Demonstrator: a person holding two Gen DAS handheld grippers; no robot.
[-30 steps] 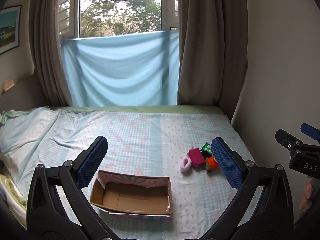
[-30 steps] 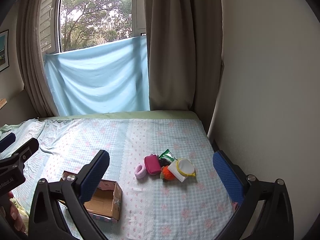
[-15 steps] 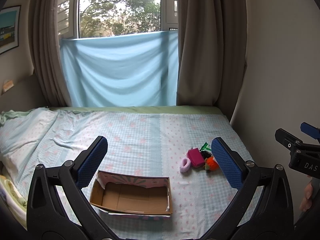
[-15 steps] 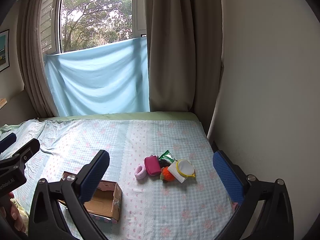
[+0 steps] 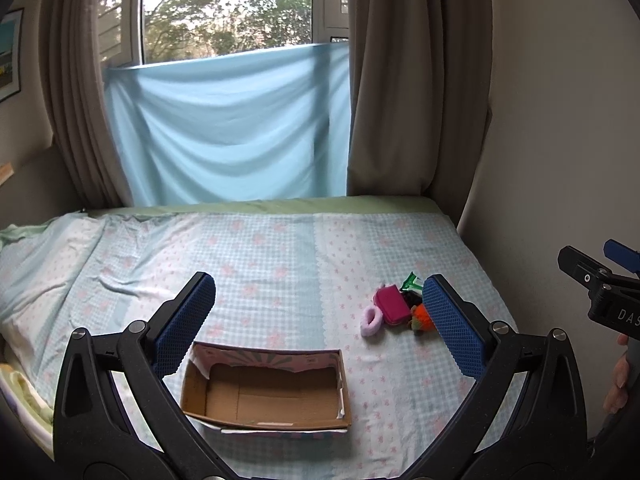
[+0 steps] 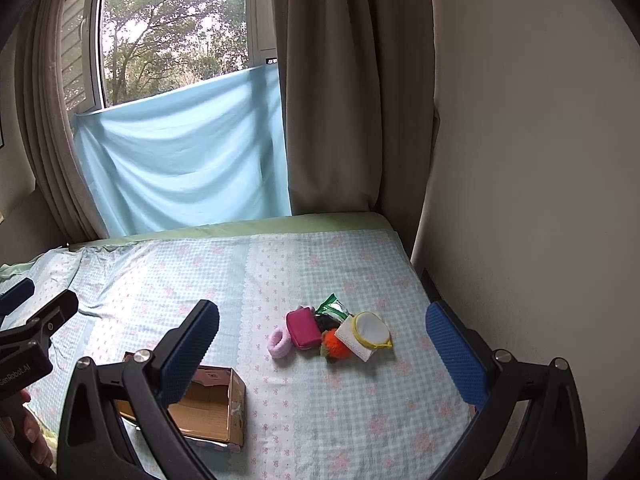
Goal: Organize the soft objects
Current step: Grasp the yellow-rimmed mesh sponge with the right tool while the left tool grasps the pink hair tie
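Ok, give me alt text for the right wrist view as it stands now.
The open right gripper hangs above a checked bedsheet, facing a small pile of soft items: pink scrunchie, magenta pouch, orange pom-pom, green packet and yellow-rimmed round pouch. An empty cardboard box sits lower left, with the left gripper at the frame's edge.

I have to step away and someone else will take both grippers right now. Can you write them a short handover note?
Left gripper: open, empty, above the cardboard box.
Right gripper: open, empty, facing the pile.
Pile on the bed: pink scrunchie, magenta pouch, orange pompom, green packet, a black item, yellow-rimmed white pouch.
Done: nothing; the box is empty.
Left: move every item into the box.
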